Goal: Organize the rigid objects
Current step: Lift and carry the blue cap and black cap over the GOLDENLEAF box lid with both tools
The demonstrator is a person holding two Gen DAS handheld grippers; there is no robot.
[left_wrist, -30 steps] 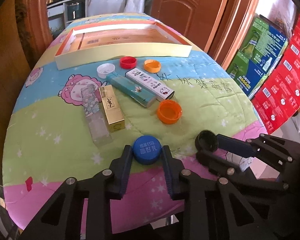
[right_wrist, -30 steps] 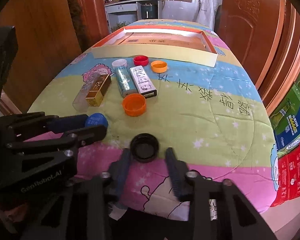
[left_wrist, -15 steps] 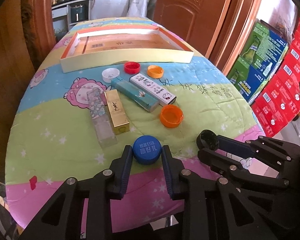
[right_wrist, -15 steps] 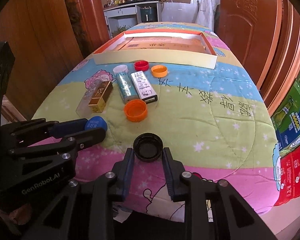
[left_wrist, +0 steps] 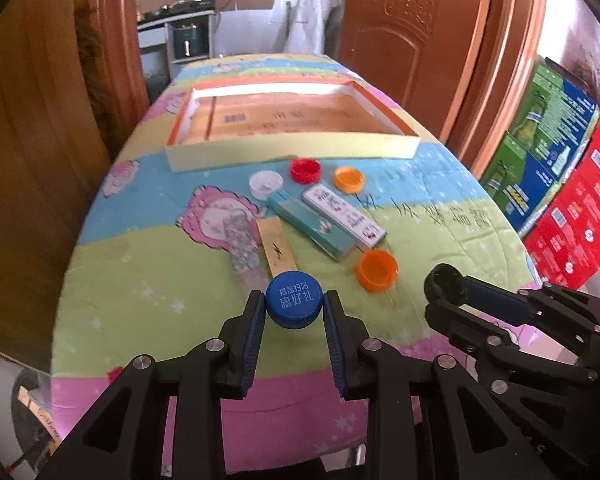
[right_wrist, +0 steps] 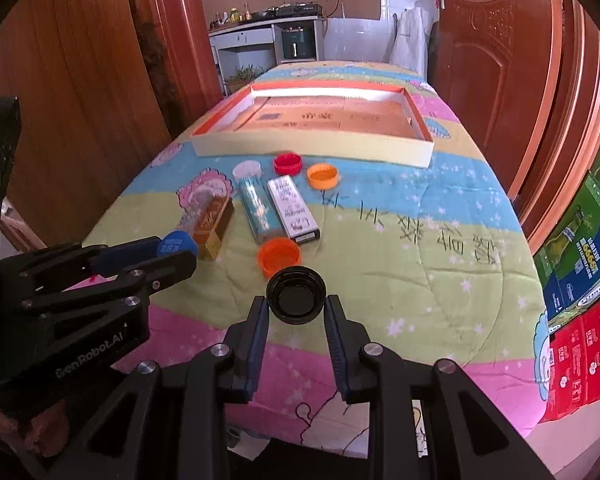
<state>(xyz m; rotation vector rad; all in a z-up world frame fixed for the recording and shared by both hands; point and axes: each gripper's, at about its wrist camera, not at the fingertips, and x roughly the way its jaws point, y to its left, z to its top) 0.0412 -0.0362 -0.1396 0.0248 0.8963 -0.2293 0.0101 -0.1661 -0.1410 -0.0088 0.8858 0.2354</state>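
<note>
A round blue plastic bottle cap (left_wrist: 294,299) is clamped in the left tongs (left_wrist: 293,307), and a round black plastic cap (right_wrist: 296,299) in the right tongs (right_wrist: 297,307), both raised above the quilt-covered tabletop (right_wrist: 400,280).

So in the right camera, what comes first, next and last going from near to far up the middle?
black cap in the right tongs → big orange cap → white box → red cap → empty tray
</note>
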